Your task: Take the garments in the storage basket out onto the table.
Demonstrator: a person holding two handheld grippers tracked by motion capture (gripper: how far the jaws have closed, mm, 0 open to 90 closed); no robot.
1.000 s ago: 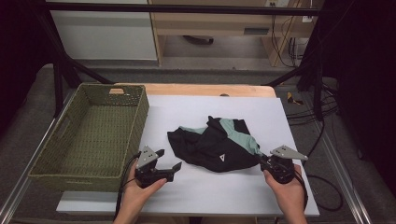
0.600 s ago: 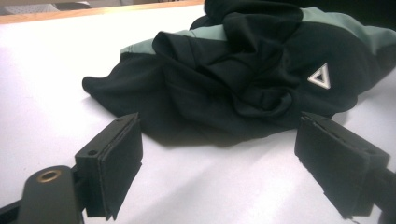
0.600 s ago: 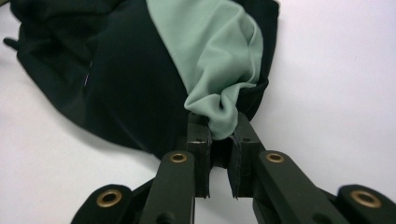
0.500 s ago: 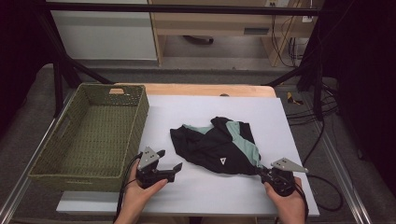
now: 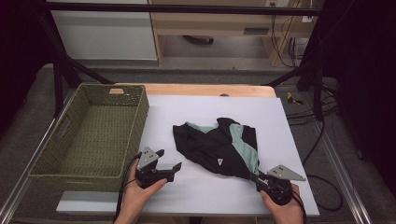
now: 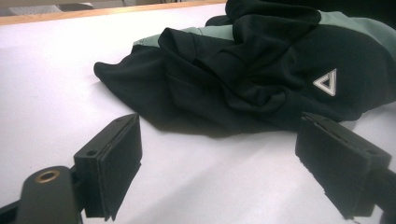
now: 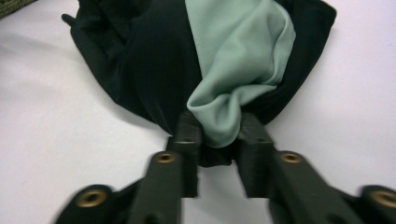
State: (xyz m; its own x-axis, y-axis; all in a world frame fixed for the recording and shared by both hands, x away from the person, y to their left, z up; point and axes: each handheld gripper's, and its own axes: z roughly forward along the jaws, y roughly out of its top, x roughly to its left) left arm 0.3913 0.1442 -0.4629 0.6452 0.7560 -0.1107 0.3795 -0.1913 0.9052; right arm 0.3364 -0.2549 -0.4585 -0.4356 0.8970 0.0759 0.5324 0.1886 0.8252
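A crumpled black and mint-green garment [image 5: 219, 149] with a small white triangle logo lies on the white table sheet [image 5: 210, 107]. My right gripper [image 5: 255, 178] is at its front right corner. In the right gripper view the jaws [image 7: 219, 126] have just been opening and stand apart, with a green fold of the garment [image 7: 154, 60] loose between them. My left gripper [image 5: 170, 158] rests on the sheet just left of the garment, open. Its pads [image 6: 119, 158] are wide apart with bare sheet between them, and the garment [image 6: 243, 70] lies just ahead.
A green woven basket [image 5: 135, 126] stands at the left edge of the table, next to my left hand. Bare white sheet runs behind and in front of the garment. Cables hang off the table's right side.
My right hand has drawn back toward the front edge, dragging the garment's corner with it. Its jaws have parted. The left gripper has stayed in place.
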